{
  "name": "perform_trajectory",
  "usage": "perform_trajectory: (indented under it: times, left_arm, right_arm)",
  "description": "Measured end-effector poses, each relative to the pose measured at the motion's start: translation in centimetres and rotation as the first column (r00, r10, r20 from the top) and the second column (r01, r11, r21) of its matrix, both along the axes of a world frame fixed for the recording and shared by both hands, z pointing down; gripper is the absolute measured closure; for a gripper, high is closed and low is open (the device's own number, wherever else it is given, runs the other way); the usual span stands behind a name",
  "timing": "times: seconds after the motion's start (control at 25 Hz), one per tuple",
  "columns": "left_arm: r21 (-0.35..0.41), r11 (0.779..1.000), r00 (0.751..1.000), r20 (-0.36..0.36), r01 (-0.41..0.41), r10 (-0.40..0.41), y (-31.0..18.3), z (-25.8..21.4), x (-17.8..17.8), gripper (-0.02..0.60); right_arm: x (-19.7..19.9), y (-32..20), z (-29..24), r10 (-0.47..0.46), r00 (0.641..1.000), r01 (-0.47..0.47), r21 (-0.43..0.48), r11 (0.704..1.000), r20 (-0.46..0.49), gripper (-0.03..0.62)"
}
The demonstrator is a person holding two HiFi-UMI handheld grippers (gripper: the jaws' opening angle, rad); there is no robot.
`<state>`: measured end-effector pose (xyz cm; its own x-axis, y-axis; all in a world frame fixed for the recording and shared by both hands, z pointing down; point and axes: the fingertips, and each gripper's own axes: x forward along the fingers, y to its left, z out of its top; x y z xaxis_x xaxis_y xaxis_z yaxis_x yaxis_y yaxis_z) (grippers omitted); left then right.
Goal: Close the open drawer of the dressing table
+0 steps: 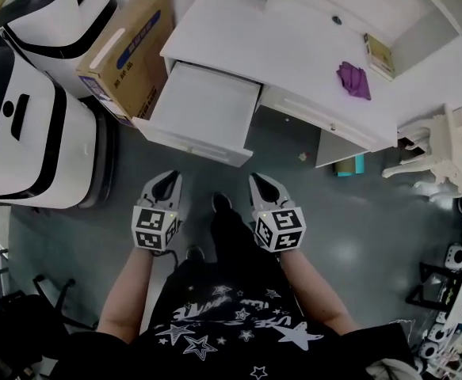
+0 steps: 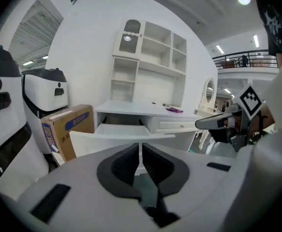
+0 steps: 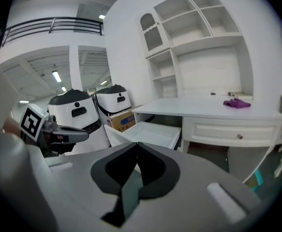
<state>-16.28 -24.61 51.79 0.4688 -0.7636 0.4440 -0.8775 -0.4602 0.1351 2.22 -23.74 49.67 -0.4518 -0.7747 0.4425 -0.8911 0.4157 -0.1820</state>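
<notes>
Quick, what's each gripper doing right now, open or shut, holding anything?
Left gripper: jaws closed, nothing between them.
Right gripper: jaws closed, nothing between them.

The bench (image 1: 278, 46) is a white dressing unit standing against a white wall. An open shelf section (image 3: 199, 47) rises from the rear of its top. The drawer (image 1: 207, 101) sits under the left end of the top, as the head view shows it. It is white, shallow and rectangular, pulled far out over the floor and level, with its interior exposed. Its front panel (image 1: 191, 145) faces away from the bench. The neighbouring drawer (image 3: 232, 129), fitted with a round knob, is closed.
</notes>
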Motion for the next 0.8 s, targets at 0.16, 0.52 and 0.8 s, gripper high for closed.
perform_trajectory:
  times: [0.16, 0.52, 0.8]
  left_arm:
    - [-0.06, 0.998, 1.0, 0.014, 0.006, -0.006, -1.9, 2.7, 0.4, 0.569]
    - [-0.248, 0.969, 1.0, 0.027, -0.009, 0.016, -4.7, 9.5, 2.0, 0.465]
    - [-0.358, 0.932, 0.993, 0.118, 0.059, -0.018, -7.1, 14.4, 1.4, 0.41]
  right_arm:
    - [-1.2, -0.3, 1.0, -0.067, 0.997, 0.068, 0.024, 0.997, -0.038, 0.591]
    - [-1.8, -2.2, 4.9, -0.057, 0.998, 0.06, -0.093, 0.994, 0.028, 0.591]
    - [-2.0, -3.7, 7.3, -0.039, 0.998, 0.046, -0.147, 0.988, 0.048, 0.591]
